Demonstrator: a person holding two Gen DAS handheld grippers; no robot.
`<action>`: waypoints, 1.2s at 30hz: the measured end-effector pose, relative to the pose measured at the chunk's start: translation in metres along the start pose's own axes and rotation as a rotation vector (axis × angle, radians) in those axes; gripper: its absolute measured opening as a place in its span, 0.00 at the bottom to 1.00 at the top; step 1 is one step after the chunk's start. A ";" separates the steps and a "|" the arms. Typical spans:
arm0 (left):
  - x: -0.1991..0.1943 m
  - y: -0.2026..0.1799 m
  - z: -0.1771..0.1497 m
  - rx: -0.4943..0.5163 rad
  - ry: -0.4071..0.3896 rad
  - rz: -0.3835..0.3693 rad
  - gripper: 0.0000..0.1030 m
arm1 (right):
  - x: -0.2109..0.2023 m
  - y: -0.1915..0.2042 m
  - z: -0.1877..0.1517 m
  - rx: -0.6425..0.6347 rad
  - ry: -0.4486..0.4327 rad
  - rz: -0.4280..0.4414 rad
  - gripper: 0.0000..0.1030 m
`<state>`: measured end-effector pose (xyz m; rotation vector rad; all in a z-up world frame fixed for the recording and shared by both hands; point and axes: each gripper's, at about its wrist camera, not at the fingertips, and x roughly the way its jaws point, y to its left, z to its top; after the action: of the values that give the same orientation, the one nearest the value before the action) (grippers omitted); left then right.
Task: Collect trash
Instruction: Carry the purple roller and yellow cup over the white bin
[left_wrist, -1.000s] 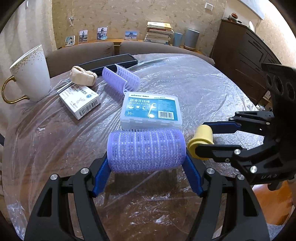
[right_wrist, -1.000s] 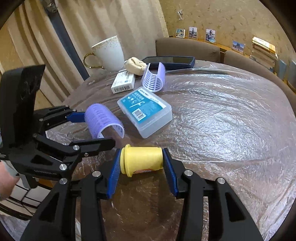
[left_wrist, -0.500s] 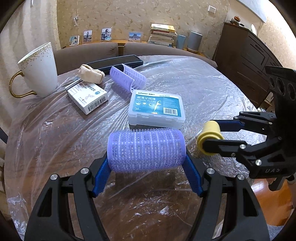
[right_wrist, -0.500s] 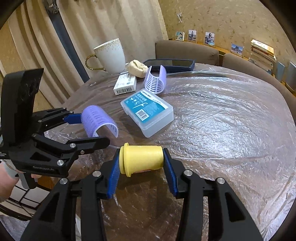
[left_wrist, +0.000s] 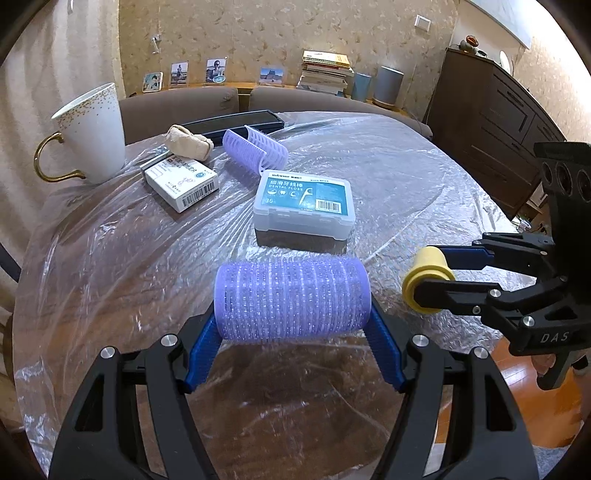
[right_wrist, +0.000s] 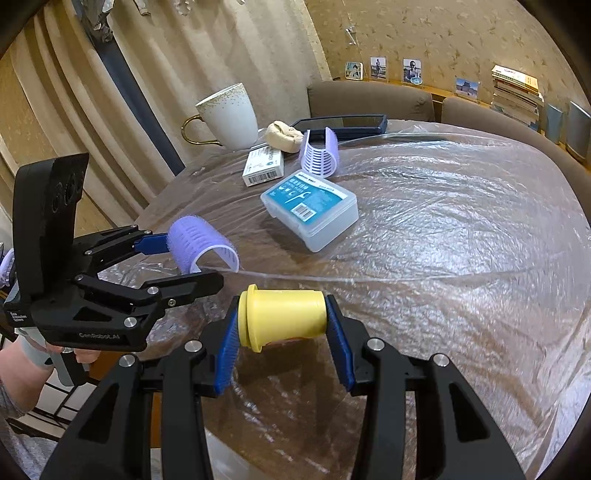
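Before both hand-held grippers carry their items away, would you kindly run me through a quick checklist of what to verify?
1. Left hand-held gripper shut on the purple hair roller, held end to end: ok.
2. Right hand-held gripper shut on the yellow cup: ok.
3. Both items lifted off the plastic-covered table: ok.
4. The two grippers apart, not touching: ok.
5. Trash bin in view: not ok, none visible.
6. Dental floss box and white mug apart from both grippers: ok.

Dental floss box (left_wrist: 304, 202) is placed mid-tabletop (left_wrist: 406, 177); split hair roller (left_wrist: 255, 149) behind it, carton (left_wrist: 180, 178) to its left, mug (left_wrist: 88, 134) at left edge.
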<state>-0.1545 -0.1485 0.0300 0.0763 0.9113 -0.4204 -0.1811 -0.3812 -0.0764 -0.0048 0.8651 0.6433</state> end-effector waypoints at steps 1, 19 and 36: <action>-0.001 0.000 -0.001 -0.002 -0.001 -0.001 0.69 | -0.001 0.001 -0.001 0.000 0.000 0.002 0.42; -0.030 -0.007 -0.025 -0.013 -0.007 0.009 0.69 | -0.025 0.023 -0.022 -0.027 0.005 0.032 0.42; -0.055 -0.012 -0.053 -0.004 0.022 0.010 0.69 | -0.038 0.032 -0.045 -0.037 0.045 0.032 0.42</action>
<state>-0.2288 -0.1295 0.0413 0.0823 0.9328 -0.4090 -0.2475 -0.3871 -0.0708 -0.0384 0.8985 0.6916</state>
